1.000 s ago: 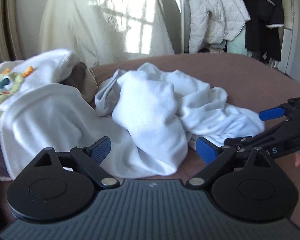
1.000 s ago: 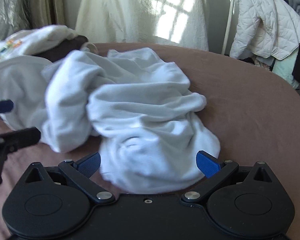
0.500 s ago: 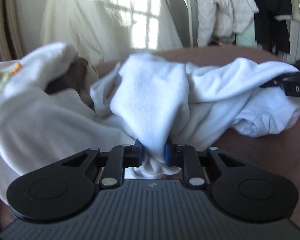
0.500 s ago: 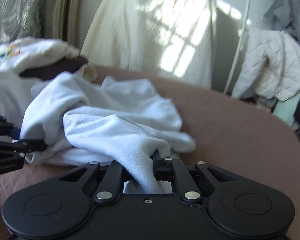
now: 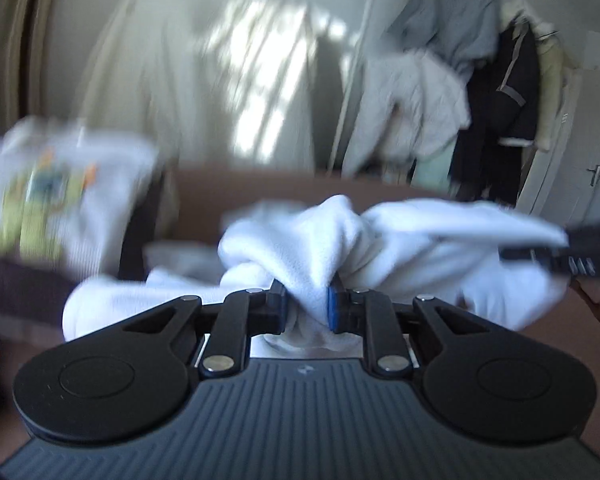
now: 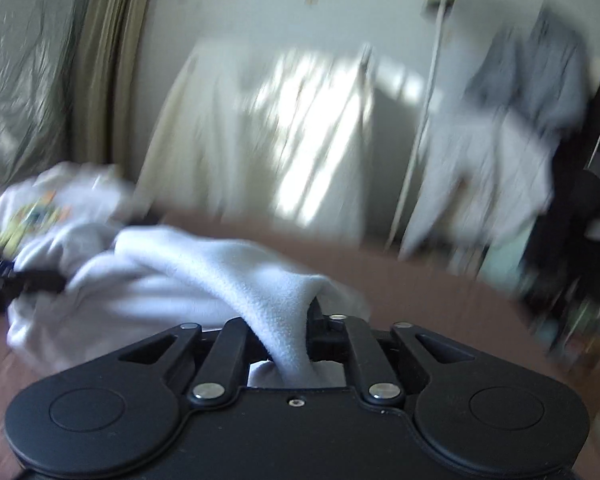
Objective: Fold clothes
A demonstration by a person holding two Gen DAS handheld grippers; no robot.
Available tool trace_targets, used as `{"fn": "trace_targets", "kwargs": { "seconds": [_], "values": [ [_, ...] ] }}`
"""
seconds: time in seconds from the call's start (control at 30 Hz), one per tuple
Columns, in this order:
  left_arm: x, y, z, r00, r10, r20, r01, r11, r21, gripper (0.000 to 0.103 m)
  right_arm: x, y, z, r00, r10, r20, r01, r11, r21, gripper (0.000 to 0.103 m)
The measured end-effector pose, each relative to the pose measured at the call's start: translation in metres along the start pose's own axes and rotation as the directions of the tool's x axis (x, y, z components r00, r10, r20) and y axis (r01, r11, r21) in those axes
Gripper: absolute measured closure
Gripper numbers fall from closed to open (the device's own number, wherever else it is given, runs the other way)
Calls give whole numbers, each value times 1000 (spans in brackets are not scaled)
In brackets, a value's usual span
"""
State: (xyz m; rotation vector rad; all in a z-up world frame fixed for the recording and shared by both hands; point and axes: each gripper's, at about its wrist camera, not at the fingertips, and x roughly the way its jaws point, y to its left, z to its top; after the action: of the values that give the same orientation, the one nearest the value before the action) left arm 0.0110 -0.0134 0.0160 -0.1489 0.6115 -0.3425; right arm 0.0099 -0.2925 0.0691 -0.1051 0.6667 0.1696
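Observation:
A crumpled white garment (image 5: 400, 248) hangs bunched between my two grippers above the brown bed (image 5: 228, 188). My left gripper (image 5: 306, 306) is shut on a fold of it. My right gripper (image 6: 288, 336) is shut on another fold of the same garment (image 6: 188, 276). The right gripper also shows at the right edge of the left wrist view (image 5: 560, 256), and the left gripper at the left edge of the right wrist view (image 6: 16, 280). Both views are blurred by motion.
A pile of other clothes with a printed white top (image 5: 52, 184) lies at the left of the bed. A cream cloth (image 6: 236, 152) hangs at the back. A rack with jackets (image 5: 440, 92) stands at the right, beside a door (image 5: 580, 176).
Both grippers went from open to shut on the white garment. They have lifted it off the bed, and it now stretches between them.

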Motion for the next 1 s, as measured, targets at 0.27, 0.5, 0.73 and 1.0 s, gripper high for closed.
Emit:
{"fn": "trace_targets", "kwargs": {
  "seconds": [0.27,0.5,0.73,1.0],
  "values": [
    [-11,49,-57,973,85,-215,-117,983,-140,85,22,0,-82,921,263,-287,-195,950,246,59],
    [-22,49,-41,992,33,-124,-54,983,-173,85,27,-26,-10,951,293,-94,-258,927,272,23],
    [-2,61,-37,959,-35,-280,31,999,-18,75,147,-38,41,906,343,-249,-311,937,162,17],
    [-17,152,-24,977,-85,-193,25,956,-294,70,221,-56,38,896,318,-311,-241,934,263,17]
  ]
}}
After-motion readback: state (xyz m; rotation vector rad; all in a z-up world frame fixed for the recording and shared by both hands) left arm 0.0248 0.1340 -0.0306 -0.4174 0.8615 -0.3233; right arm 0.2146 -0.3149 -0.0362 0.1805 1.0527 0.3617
